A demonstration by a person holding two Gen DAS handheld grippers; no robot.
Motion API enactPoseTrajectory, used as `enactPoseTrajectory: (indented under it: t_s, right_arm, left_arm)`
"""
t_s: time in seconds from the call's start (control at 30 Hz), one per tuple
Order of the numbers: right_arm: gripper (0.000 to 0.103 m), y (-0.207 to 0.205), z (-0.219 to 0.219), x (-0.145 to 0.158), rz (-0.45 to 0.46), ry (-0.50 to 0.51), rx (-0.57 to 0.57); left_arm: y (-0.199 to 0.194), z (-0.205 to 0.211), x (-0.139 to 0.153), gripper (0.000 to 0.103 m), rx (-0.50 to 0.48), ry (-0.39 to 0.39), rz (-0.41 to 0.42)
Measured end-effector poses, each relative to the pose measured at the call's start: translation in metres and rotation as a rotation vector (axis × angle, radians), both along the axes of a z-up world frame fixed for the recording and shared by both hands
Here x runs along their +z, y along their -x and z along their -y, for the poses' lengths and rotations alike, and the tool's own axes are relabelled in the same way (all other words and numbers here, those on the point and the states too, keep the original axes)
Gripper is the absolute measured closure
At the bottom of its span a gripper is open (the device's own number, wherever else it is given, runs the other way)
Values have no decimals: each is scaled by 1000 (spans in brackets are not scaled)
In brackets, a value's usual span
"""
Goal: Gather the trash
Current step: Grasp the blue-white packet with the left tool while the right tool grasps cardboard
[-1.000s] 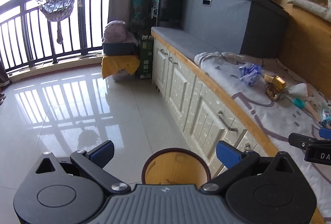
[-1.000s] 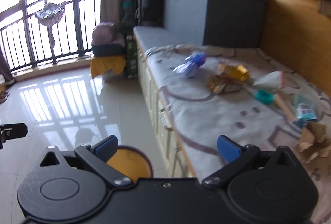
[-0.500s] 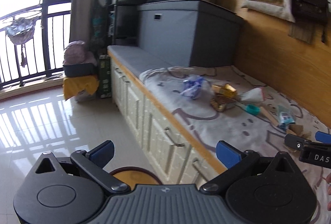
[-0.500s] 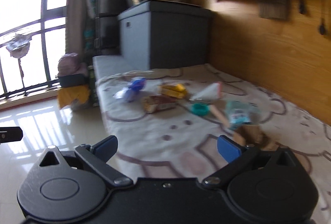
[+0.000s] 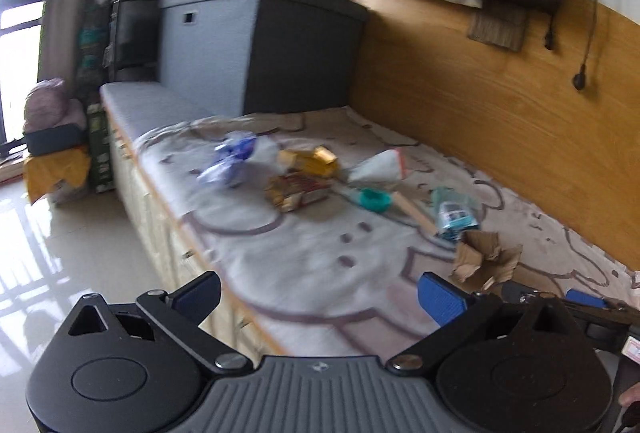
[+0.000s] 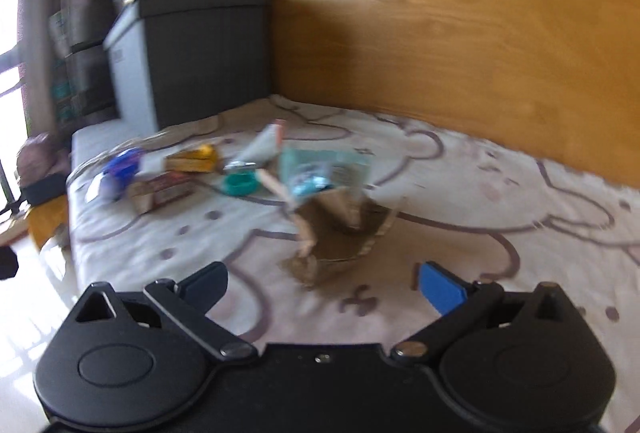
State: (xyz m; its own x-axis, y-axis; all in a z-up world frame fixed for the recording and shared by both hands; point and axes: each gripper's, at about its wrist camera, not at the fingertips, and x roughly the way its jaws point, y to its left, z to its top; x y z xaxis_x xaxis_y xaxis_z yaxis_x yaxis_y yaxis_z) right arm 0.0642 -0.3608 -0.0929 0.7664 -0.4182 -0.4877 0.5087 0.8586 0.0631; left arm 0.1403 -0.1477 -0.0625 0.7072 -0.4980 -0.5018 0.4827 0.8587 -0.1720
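None of the trash is collected yet: torn cardboard (image 6: 340, 229) lies at twelve o'clock of the wide-open, empty right gripper (image 6: 322, 283); the left gripper (image 5: 318, 293) is likewise spread, empty.

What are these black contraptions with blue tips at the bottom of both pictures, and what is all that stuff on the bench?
Each picture comes from a camera mounted on a hand-held grabbing tool; a person carries one tool in each hand, with no robot arm. The black shape at the bottom is the tool itself, and the blue tips are its two fingers. The left gripper and the right gripper both stand open, holding nothing. Ahead lies a patterned cream blanket on a long bench, strewn with trash: a torn brown cardboard box, a crumpled blue and white wrapper, a gold foil packet, a round teal plastic lid and a light blue packet. The right-hand camera is nearest the cardboard. Its picture is blurred.
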Motion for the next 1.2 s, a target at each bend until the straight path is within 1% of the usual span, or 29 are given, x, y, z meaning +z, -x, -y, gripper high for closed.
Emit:
enactPoseTrajectory:
  t_s: [0.13,0.23,0.33,0.43,0.6,0.67,0.77,0.87,0.9,0.93,1.0,1.1,1.2]
  right_arm:
    - [0,-13,29,-9,28,-103,-58]
    - [0,-26,44,-15,59,-174,-96]
    - [0,-45,55,-24,65,-225,-133]
    - [0,-62,61,-33,56,-232,-152]
    - [0,-84,65,-48,33,-230,-118]
    - [0,-91,65,-52,36,-240,-101]
    - [0,-100,60,-54,38,-204,-103]
    - [0,-105,61,-55,44,-205,-107]
    - [4,-103,62,-55,52,-210,-110]
    - [14,-101,64,-55,61,-216,-112]
    - [20,-96,68,-55,72,-234,-103]
    - [25,-87,74,-53,89,-267,-86]
    - [30,-75,78,-51,97,-271,-82]
  left_arm:
    - [-9,32,-2,0,-49,-1,5]
    - [-16,55,-2,0,-83,0,-9]
    - [-25,75,-1,0,-122,15,-23]
    - [-34,91,2,0,-151,39,-33]
    - [-52,119,10,0,-183,61,-41]
    - [-61,131,14,0,-195,64,-48]
    - [-77,149,17,0,-221,67,-77]
    - [-90,168,16,0,-253,48,-100]
    - [-95,175,14,0,-263,40,-113]
    - [-99,181,12,0,-271,34,-128]
    - [-106,191,6,0,-281,25,-156]
    - [-114,207,-2,0,-290,-2,-180]
    - [-120,221,-10,0,-295,-34,-193]
